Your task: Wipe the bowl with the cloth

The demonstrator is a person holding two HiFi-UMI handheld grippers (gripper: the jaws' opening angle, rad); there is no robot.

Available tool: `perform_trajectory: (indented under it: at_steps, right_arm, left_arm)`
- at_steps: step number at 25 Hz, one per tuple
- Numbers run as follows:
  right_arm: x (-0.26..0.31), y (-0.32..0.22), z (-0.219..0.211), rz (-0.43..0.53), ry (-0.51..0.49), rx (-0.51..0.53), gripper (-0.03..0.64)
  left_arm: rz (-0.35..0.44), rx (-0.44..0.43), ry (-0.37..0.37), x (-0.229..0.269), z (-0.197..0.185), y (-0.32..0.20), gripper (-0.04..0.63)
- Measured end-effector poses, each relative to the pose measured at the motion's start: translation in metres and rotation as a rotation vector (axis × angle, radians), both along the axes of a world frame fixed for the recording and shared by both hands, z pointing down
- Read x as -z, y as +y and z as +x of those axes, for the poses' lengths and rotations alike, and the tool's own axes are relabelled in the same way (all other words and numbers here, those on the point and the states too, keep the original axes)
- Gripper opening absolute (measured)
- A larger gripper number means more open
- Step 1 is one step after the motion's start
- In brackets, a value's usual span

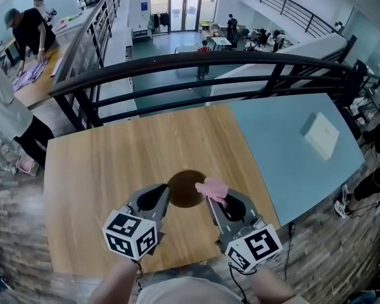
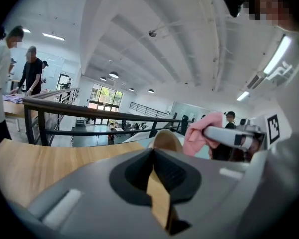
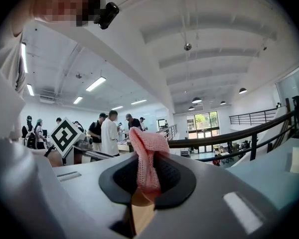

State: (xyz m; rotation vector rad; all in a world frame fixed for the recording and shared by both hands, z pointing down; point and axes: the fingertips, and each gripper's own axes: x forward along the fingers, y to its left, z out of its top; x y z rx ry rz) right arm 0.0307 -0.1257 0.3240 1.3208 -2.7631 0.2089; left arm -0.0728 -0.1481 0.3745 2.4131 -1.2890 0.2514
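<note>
A brown wooden bowl (image 1: 185, 189) is over the wooden table (image 1: 101, 170), between my two grippers. My left gripper (image 1: 164, 199) is shut on the bowl's left rim. In the left gripper view the bowl's edge (image 2: 168, 140) rises just beyond the closed jaws of the left gripper (image 2: 154, 176). My right gripper (image 1: 211, 199) is shut on a pink cloth (image 1: 213, 189), which lies against the bowl's right rim. In the right gripper view the cloth (image 3: 145, 158) stands up out of the right gripper (image 3: 146, 185). The left gripper view also shows the cloth (image 2: 199, 133) to the right.
A pale blue table (image 1: 291, 151) adjoins the wooden one on the right, with a white sheet (image 1: 320, 135) on it. A black railing (image 1: 209, 65) runs behind both tables. People stand at a work table (image 1: 35, 81) far left.
</note>
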Motion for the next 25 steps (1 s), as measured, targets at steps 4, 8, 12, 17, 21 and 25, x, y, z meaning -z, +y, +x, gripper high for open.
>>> perform_trajectory:
  at_steps: [4, 8, 12, 17, 21, 25]
  right_arm:
    - [-0.012, 0.020, -0.021, -0.017, 0.055, 0.064, 0.043]
    - [-0.028, 0.033, -0.035, -0.039, 0.115, 0.110, 0.043]
    - [-0.043, 0.039, -0.047, -0.065, 0.198, 0.165, 0.043]
    - [-0.047, 0.028, -0.045, -0.070, 0.259, 0.156, 0.043]
    - [-0.048, 0.015, -0.044, -0.066, 0.280, 0.126, 0.043]
    - [-0.054, 0.011, -0.035, -0.069, 0.310, 0.088, 0.044]
  left_arm:
    - [0.003, -0.014, -0.006, 0.000, 0.001, 0.020, 0.005]
    - [0.006, -0.042, -0.047, -0.004, 0.010, 0.036, 0.005]
    - [0.075, -0.042, -0.127, -0.001, 0.019, 0.044, 0.003]
    - [0.125, -0.080, -0.190, 0.001, 0.038, 0.051, 0.003]
    - [0.131, -0.088, -0.204, 0.002, 0.041, 0.049, 0.003]
    - [0.129, -0.100, -0.201, 0.003, 0.044, 0.051, 0.003]
